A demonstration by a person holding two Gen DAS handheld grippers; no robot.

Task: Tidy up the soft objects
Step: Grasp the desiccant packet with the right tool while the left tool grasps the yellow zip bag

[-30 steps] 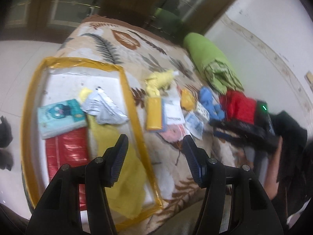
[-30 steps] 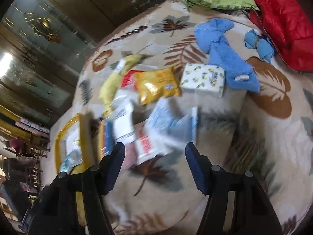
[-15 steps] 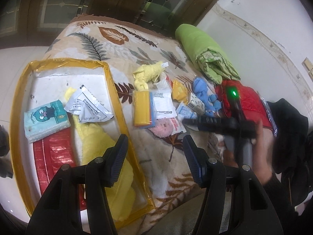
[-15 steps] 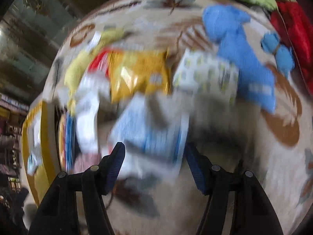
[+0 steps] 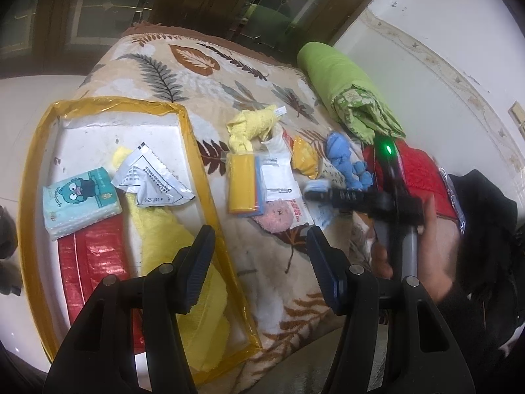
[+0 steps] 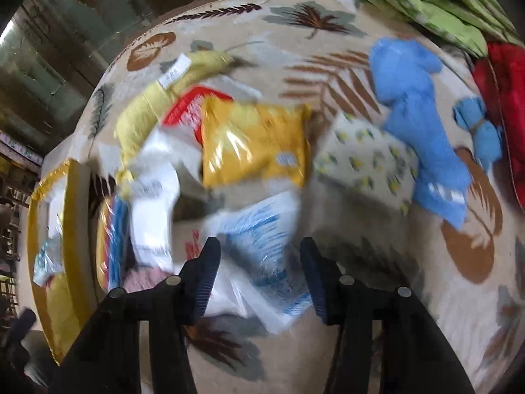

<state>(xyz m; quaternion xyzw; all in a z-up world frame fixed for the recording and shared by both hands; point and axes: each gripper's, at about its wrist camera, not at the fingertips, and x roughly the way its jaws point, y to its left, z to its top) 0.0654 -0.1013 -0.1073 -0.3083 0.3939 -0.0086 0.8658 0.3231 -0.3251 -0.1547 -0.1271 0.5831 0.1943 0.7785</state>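
Two open grippers over a leaf-patterned blanket strewn with soft packets and towels.

Left wrist view: the left gripper [image 5: 259,262] hangs with its jaws spread wide and nothing between them, above the edge of the yellow-rimmed bag [image 5: 200,151]. Inside the bag lie a teal tissue pack [image 5: 82,200], a red packet [image 5: 92,262], a silver sachet [image 5: 151,180] and a yellow cloth [image 5: 170,246]. On the blanket [image 5: 183,65] beside it sit a yellow towel [image 5: 252,124], a yellow pack [image 5: 242,184] and a blue towel [image 5: 344,157].

Right wrist view, blurred: the right gripper [image 6: 259,269] is wide open, its fingers either side of a blue-and-white packet [image 6: 262,249]; whether they touch it I cannot tell. Beyond lie a yellow snack bag [image 6: 256,144] and a lemon-print tissue pack [image 6: 364,164].
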